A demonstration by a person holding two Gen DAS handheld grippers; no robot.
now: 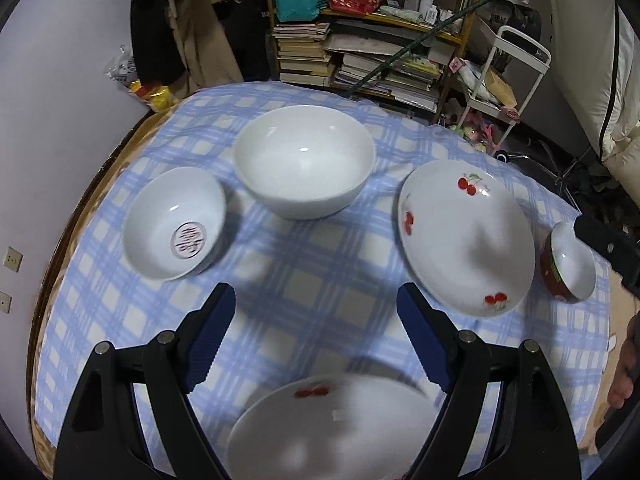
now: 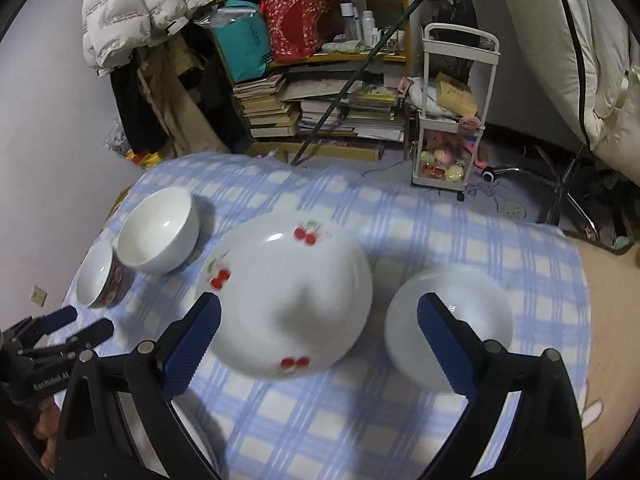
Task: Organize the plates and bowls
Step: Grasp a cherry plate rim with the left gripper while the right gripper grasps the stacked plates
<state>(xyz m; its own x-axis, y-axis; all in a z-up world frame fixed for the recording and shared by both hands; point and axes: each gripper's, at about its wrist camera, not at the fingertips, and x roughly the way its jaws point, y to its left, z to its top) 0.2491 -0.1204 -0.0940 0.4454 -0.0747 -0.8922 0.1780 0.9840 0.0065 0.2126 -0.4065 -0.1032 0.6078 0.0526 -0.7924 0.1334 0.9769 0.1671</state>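
A blurred cherry plate (image 1: 332, 428) is lying nearest, under the left gripper (image 1: 316, 340), whose fingers are standing apart, holding nothing. On the bench (image 1: 304, 264), a white bowl (image 1: 304, 160) is sitting at twelve o'clock, another cherry plate (image 1: 464, 236) at two. The right gripper (image 2: 320, 344) is gaping empty too.

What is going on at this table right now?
A person holds a pair of tongs in each hand above a table with a blue checked cloth, sorting dishes. Both the left tongs and the right tongs are open and hold nothing. On the cloth sit a cherry-print plate, a large white bowl, a bowl with a round emblem, a small red bowl and another cherry plate.
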